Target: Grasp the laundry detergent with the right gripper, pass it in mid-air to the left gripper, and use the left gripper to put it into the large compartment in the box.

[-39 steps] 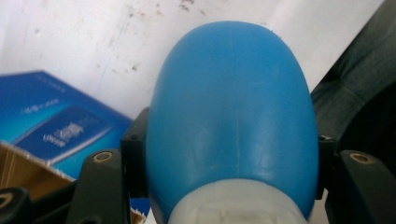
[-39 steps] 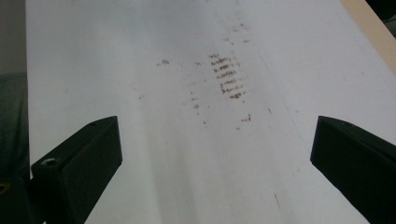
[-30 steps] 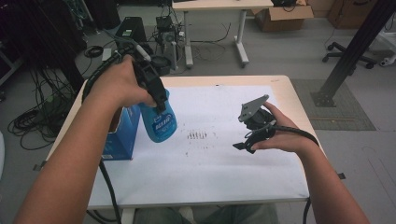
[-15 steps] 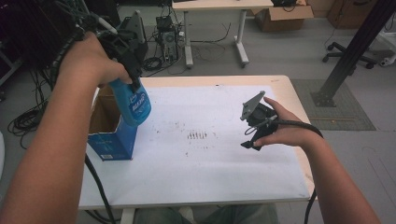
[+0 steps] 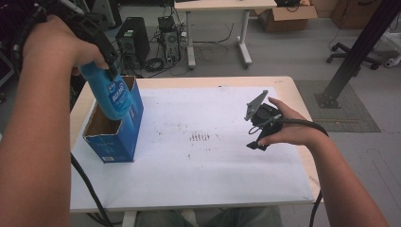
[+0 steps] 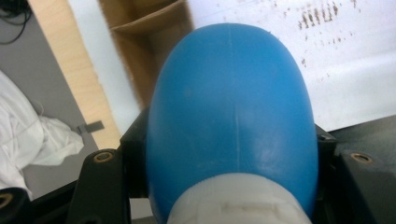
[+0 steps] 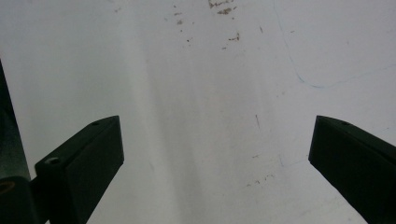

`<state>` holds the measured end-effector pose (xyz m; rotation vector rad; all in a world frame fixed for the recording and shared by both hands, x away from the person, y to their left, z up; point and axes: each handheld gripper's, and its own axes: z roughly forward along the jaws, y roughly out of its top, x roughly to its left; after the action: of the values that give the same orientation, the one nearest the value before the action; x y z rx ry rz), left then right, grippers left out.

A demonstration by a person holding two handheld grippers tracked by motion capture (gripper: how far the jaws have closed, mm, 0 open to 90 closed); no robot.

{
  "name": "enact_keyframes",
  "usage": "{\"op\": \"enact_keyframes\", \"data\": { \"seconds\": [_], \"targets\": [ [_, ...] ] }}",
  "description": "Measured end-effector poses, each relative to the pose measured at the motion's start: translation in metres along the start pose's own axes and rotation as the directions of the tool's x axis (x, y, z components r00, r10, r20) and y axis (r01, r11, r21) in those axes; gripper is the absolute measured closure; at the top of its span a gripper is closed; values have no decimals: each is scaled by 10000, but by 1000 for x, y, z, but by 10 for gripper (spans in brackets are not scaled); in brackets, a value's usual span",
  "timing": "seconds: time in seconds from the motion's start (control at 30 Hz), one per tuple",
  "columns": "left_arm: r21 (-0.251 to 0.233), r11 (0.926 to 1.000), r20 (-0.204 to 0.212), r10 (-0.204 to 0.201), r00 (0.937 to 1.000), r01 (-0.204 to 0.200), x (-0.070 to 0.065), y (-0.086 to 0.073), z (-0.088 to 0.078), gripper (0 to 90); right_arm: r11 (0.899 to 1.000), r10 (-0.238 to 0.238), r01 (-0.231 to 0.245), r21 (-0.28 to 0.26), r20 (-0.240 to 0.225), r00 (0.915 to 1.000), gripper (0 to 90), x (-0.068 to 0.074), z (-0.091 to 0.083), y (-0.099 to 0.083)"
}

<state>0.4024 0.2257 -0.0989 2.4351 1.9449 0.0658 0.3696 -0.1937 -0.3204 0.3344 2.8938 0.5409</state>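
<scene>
My left gripper (image 5: 101, 56) pinches the bottle (image 5: 112, 97) over the box (image 5: 124, 137), not yet inside; right gripper (image 7: 215, 158) spread, idle.

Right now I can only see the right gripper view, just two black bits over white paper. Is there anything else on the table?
Observer: Yes, an open blue box stands near the table's left edge.
Operator: Is my other tool holding something?
Observer: The left tool is shut on a blue bottle, tilted over the box's opening.
Operator: Is the bottle inside yet?
Observer: In the high view its lower end looks just inside the top.
</scene>
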Motion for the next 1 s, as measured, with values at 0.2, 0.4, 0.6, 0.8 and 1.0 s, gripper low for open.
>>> {"op": "enact_keyframes", "data": {
  "seconds": [0.2,0.4,0.6,0.8,1.0],
  "targets": [
    [66,9978,-38,-661,9978,662,19,-4,-5,388,10000,20,-20,66,-83,10000,34,-1,3,-3],
    [138,9931,-32,-1161,9932,1161,31,-5,-2,388,9999,55,-53,123,-118,9999,34,-1,4,-3],
    [96,9890,-28,-1474,9891,1474,39,-5,3,389,9999,40,-39,105,-138,9999,34,-1,5,-1],
    [129,9849,-130,-1726,9849,1728,43,-4,10,388,9999,47,-45,133,-158,9999,34,-1,8,-1],
    [182,9810,-333,-1923,9808,1930,45,-2,19,388,9999,40,-37,146,-215,9998,35,0,13,-2]
  ]
}}
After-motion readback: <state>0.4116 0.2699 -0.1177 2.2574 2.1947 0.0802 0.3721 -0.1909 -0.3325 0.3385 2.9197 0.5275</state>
